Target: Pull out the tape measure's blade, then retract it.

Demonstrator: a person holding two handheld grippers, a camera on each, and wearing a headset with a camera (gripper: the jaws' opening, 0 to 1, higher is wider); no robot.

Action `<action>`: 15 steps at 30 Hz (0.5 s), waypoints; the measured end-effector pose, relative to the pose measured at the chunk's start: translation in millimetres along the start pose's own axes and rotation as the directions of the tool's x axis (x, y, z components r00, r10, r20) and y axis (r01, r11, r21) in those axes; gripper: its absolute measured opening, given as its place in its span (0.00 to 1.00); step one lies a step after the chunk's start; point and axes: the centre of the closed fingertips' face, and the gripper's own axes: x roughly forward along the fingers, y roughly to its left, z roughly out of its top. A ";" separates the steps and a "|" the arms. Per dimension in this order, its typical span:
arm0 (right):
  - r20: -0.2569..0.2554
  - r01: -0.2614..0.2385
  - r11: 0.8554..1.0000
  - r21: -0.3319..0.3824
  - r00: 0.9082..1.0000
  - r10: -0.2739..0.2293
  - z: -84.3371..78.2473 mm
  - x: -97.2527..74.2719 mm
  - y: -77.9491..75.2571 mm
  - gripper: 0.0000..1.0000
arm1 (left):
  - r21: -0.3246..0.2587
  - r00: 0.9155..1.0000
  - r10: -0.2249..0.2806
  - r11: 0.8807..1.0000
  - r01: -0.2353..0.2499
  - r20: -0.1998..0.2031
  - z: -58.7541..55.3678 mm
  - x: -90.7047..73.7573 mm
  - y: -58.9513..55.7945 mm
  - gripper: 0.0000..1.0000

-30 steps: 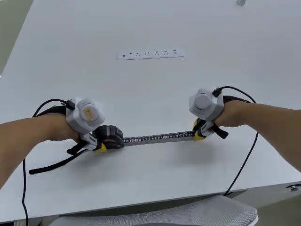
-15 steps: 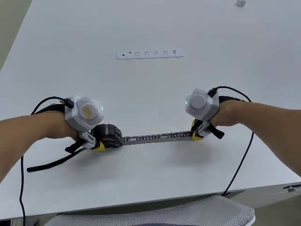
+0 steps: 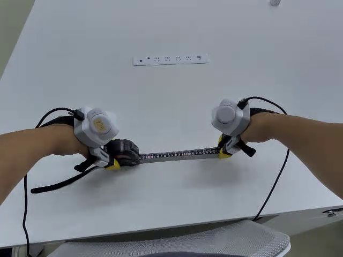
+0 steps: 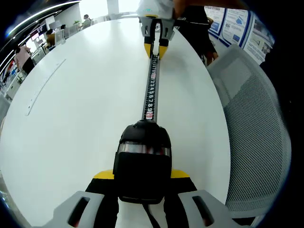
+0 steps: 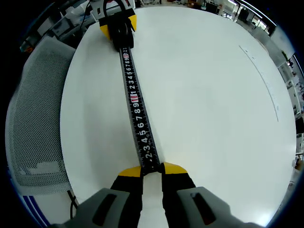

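Stretching sideways across the worktop [image 3: 177, 107], the blade [image 3: 179, 155] joins both: left gripper [image 4: 142, 175] clamped on the tape measure case [image 4: 144, 156], right gripper [image 5: 152, 167] pinching the blade's tip; retraction should run leftward.

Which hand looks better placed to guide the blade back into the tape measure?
Probably the right. The right gripper pinches the free end of the blade and can travel toward the case, which the left gripper clamps.

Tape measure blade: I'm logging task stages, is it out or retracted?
Out. The blade runs from the case held in the left gripper to the right gripper, shut on its tip.
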 end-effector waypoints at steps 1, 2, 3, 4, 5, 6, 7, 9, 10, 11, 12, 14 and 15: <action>0.000 0.001 1.000 -0.008 1.000 -0.001 0.0 0.1 -0.1 0.14 | 0.003 1.000 0.000 1.000 0.000 -0.003 -0.3 0.1 0.1 0.33; 0.000 0.002 1.000 -0.008 1.000 -0.002 0.2 0.0 -0.1 0.14 | 0.006 1.000 0.000 1.000 0.000 -0.006 -0.4 0.1 0.3 0.33; 0.002 0.003 1.000 -0.007 1.000 -0.003 0.2 -0.2 -0.1 0.14 | 0.000 1.000 -0.002 1.000 0.002 -0.002 -0.3 0.1 0.5 0.33; 0.006 0.004 1.000 -0.006 1.000 -0.004 0.4 -0.2 0.0 0.15 | -0.015 1.000 -0.007 1.000 0.007 0.006 0.0 0.1 0.5 0.34; 0.017 0.009 1.000 -0.007 1.000 -0.009 0.4 -0.8 0.6 0.15 | -0.007 1.000 -0.006 1.000 0.006 0.012 0.1 -0.2 0.4 0.34; 0.025 0.013 1.000 -0.012 1.000 -0.012 0.4 -0.9 0.8 0.15 | -0.008 1.000 -0.003 1.000 0.004 0.018 0.6 -0.3 0.3 0.34; 0.036 0.017 1.000 -0.008 0.999 -0.017 0.6 -1.1 0.6 0.15 | -0.008 1.000 -0.002 1.000 0.002 0.026 1.0 -0.3 0.1 0.34; 0.050 0.022 1.000 -0.001 0.998 -0.022 0.3 -0.4 -0.6 0.15 | 0.000 0.999 0.002 1.000 -0.002 0.035 1.7 -0.4 -0.3 0.34; 0.057 0.024 0.999 0.021 0.998 -0.026 0.5 -0.4 -2.8 0.16 | 0.001 0.999 0.004 1.000 -0.004 0.038 1.8 -0.4 -0.4 0.34; 0.061 0.028 0.999 0.034 0.998 -0.030 0.6 -0.7 -4.1 0.16 | 0.001 0.999 0.005 1.000 -0.005 0.042 2.1 -0.5 -0.7 0.34; 0.062 0.036 0.999 0.022 0.997 -0.038 1.3 -0.6 -4.5 0.16 | -0.004 0.999 0.009 1.000 -0.008 0.048 2.5 -0.7 -0.7 0.34; 0.062 0.052 0.999 0.014 0.997 -0.053 2.0 -0.6 -7.1 0.16 | -0.017 0.999 0.017 1.000 -0.016 0.052 2.3 -1.0 0.6 0.34; 0.064 0.054 0.998 0.014 0.996 -0.055 2.4 -0.4 -8.4 0.16 | -0.019 0.998 0.026 1.000 -0.025 0.052 1.9 -1.3 2.2 0.35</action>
